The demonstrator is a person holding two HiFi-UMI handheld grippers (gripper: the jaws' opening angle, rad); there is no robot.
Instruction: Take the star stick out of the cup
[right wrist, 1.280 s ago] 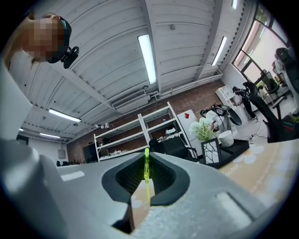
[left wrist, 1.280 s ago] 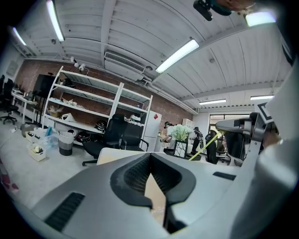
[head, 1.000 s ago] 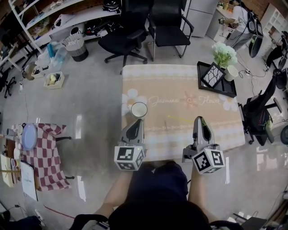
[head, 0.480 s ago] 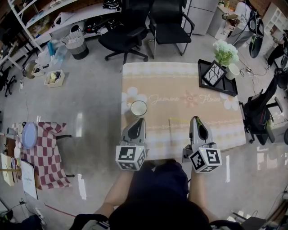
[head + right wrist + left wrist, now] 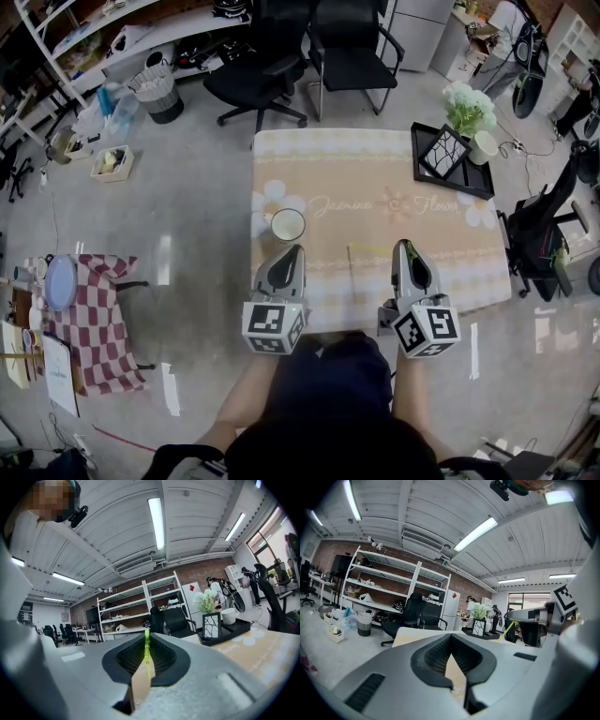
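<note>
Looking down from the head view, I have the cup (image 5: 288, 226) standing upright near the left edge of the table (image 5: 356, 164); its inside reads only as a pale disc, too small for more. The left gripper (image 5: 289, 253) sits just on my side of the cup, close to it but apart. In the left gripper view its jaws meet at the tips with nothing between them, and only a sliver of tablecloth shows through the gap behind. The cup shows in neither gripper view. The right gripper (image 5: 405, 247) is well to the right of the cup, about as near to me as the left one. Its jaws are pinched on the star stick (image 5: 146, 651), a thin yellow-green rod that runs straight up the middle of the right gripper view. From above, the stick (image 5: 370, 249) is a faint pale line that reaches from the right gripper's tips toward the cup and ends well short of it, wholly outside the rim. I cannot tell whether it touches the cloth, and I cannot make out the star end in any view. Far to the right of the cup and beyond it, a black tray (image 5: 473, 187) holds white flowers (image 5: 467, 111) and a framed picture (image 5: 443, 157).
</note>
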